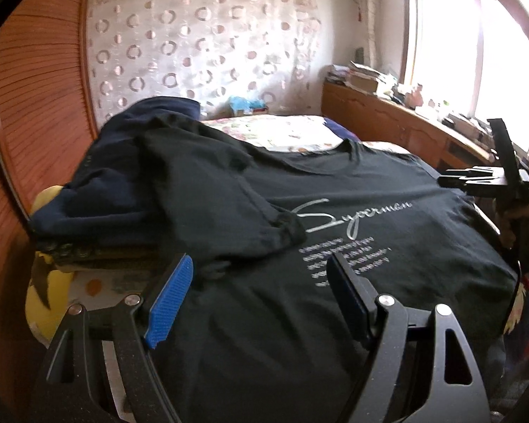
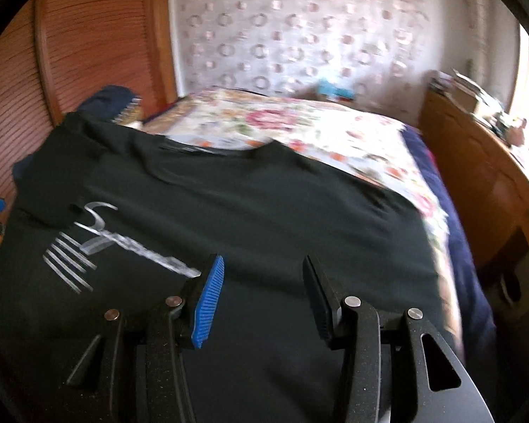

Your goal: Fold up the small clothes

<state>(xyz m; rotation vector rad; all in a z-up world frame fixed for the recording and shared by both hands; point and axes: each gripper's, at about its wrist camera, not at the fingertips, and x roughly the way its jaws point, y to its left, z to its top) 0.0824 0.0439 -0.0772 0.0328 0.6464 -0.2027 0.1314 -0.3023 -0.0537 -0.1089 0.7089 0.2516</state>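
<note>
While we tilt both tools downward, our left gripper hovers with blue pads spread wide and empty over the black cotton T-shirt with silver lettering lying flat ahead. Our right gripper stands partly parted, nothing between its fingers, above the shirt's right half; dark folded clothes lie forward-left.

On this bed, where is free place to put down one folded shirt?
Free: the floral bedspread beyond the black T-shirt collar, up to the curtained wall. Crowded: the left side, where the navy clothes pile sits by the wooden wardrobe, and the cluttered window cabinet.
</note>
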